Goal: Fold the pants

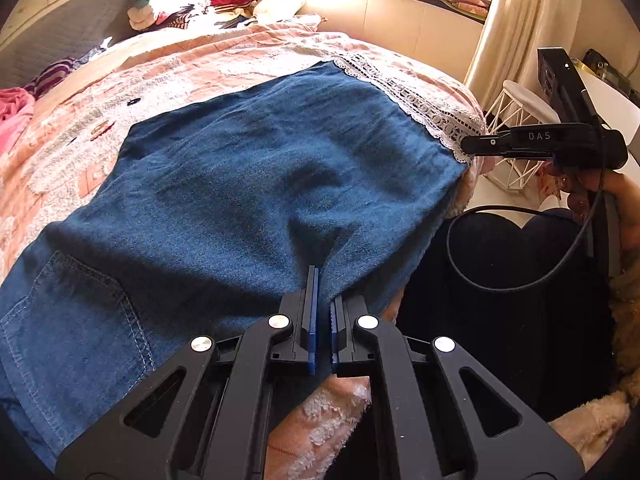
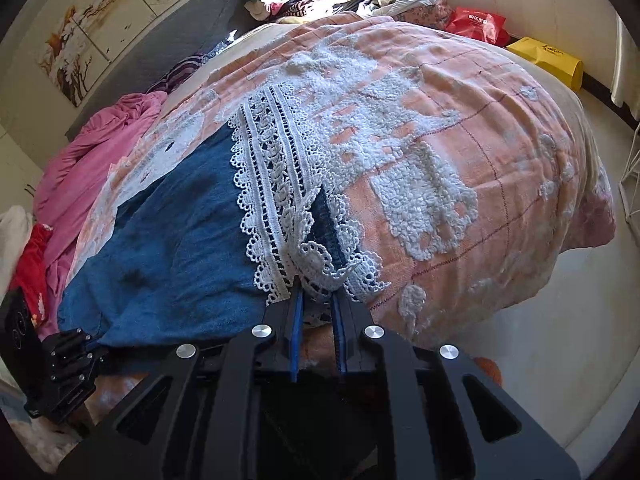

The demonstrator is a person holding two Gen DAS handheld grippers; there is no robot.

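Two hand-held grippers are set along the near edge of a wide bed [image 2: 460, 128], which is covered by a peach and white quilt [image 1: 224, 64]. The blue denim pants [image 1: 248, 168] are spread flat across that quilt, a stitched back pocket [image 1: 76, 312] toward the left and a white lace hem [image 2: 272, 184] toward the right. Presumably the near edge is held at two points so that the cloth can be lifted evenly and carried over for a fold. The left hand-held gripper [image 1: 323, 300] is pitched downward, its jaws pressed together on a pinch of denim at the edge. The right hand-held gripper [image 2: 316, 300] is likewise tilted down, its jaws clamped on the bunched lace hem at the pants' corner. No fold is yet seen.
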